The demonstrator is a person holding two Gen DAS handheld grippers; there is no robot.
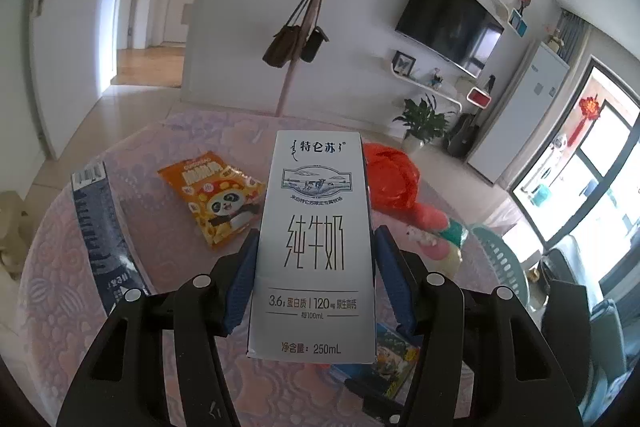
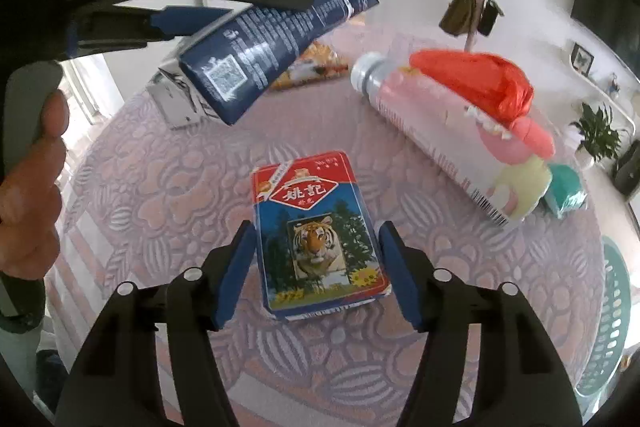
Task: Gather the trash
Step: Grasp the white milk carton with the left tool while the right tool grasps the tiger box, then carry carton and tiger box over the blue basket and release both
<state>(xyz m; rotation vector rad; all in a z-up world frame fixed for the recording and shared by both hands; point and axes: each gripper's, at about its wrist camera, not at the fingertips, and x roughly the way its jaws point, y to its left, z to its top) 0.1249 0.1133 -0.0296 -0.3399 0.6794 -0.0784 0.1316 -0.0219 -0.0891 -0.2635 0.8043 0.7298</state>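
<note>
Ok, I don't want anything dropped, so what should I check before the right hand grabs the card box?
1. Milk carton clamped in left gripper: ok.
2. Card box centred in right gripper: ok.
3. Right fingers pressing the box: not ok, gaps both sides.
4. Box flat on table: ok.
5. Bottle apart from box: ok.
6. Green basket ready for trash: cannot tell.

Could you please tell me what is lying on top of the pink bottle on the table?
A crumpled red plastic bag lies on the pink bottle, covering its upper middle. The white cap and barcode end stay visible; the label underneath is hidden.
</note>
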